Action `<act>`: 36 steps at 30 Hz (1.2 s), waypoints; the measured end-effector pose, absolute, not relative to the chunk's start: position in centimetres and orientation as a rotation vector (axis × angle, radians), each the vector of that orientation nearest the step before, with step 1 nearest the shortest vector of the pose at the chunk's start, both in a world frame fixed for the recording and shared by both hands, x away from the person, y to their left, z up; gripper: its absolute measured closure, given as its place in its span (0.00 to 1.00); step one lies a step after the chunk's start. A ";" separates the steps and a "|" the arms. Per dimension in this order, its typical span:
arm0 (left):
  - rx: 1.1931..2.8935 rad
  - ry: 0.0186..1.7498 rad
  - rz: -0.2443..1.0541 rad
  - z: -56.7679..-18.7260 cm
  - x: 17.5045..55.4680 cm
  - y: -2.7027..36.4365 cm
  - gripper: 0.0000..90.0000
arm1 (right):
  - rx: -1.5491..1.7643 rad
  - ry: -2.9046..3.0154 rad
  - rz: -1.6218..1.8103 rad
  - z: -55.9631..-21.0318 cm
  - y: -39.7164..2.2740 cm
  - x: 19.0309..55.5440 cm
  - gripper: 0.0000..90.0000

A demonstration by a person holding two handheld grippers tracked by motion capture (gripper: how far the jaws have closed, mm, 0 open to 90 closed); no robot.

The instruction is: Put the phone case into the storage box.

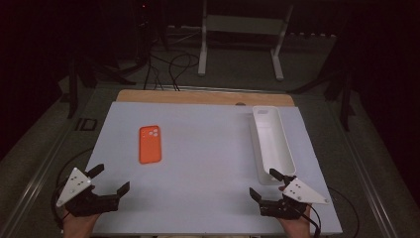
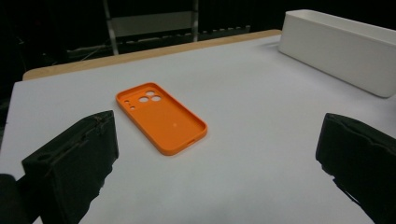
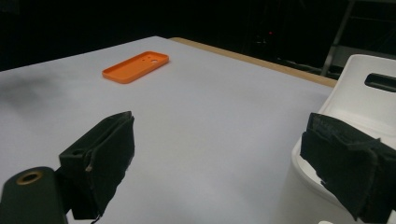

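Grippers sit nearest, at the close edge of the table (image 1: 208, 148), one in each hand. The left gripper (image 1: 110, 179) hovers over the near left corner, jaws spread wide with nothing between them; its grey plate tilts up to the left, and the hand (image 1: 77, 224) comes in from the bottom edge. In the left gripper view the two black jaws rise from the lower corners, far apart, with bare white tabletop between them.

The right gripper (image 1: 264, 181) is at the near right corner, also wide open and holding nothing. Its outer jaw lies at the near end of the tray (image 1: 273, 141); in the right gripper view that jaw stands in front of the tray's near rim (image 3: 299, 161), but whether it touches the rim cannot be told. The other jaw is over bare table.

Farther in, left of the middle, lies the case (image 1: 149, 144), orange, flat on the table with its open side up and its camera holes at the far end. It is ahead of the left gripper and apart from it, well away from the right gripper and from the tray. In the left gripper view the case (image 2: 161, 118) lies between the two jaws but beyond them, turned at a slant.

The tray, long, white and seemingly empty, runs along the right side from near to far, standing level. Beyond it a strip of wood (image 1: 198, 96) shows at the far edge. Past the table the dark floor has cables (image 1: 171, 67) and a white stand (image 1: 240, 37).
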State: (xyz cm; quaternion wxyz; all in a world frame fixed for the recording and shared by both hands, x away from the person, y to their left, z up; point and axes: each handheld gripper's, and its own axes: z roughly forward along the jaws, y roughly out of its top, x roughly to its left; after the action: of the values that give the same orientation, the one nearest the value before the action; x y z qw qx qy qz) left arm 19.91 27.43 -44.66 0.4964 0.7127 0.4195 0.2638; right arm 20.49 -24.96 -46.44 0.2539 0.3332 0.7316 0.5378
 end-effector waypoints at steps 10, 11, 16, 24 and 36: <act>1.730 1.023 0.641 -43.7 20.8 27.4 0.00 | 0.915 1.990 1.455 -46.8 -25.1 20.2 0.11; 1.733 1.022 0.633 -43.5 20.9 27.4 0.00 | 0.916 1.988 1.457 -46.9 -25.2 20.2 0.11; 1.725 1.020 0.612 -43.2 21.8 27.0 0.00 | 0.921 1.976 1.464 -46.9 -25.1 20.3 0.11; 1.777 1.019 0.622 -43.0 23.3 25.8 0.00 | 0.916 1.974 1.469 -46.9 -24.7 20.4 0.11; 1.760 1.038 0.618 -42.7 24.9 25.4 0.00 | 0.926 1.977 1.467 -47.1 -24.7 20.4 0.11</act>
State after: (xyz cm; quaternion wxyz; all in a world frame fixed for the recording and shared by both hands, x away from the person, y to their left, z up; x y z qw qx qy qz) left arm 24.88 25.42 -42.72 0.4826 0.7222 0.4258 0.2534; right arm 20.36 -24.67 -47.06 0.2529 0.3405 0.7272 0.5397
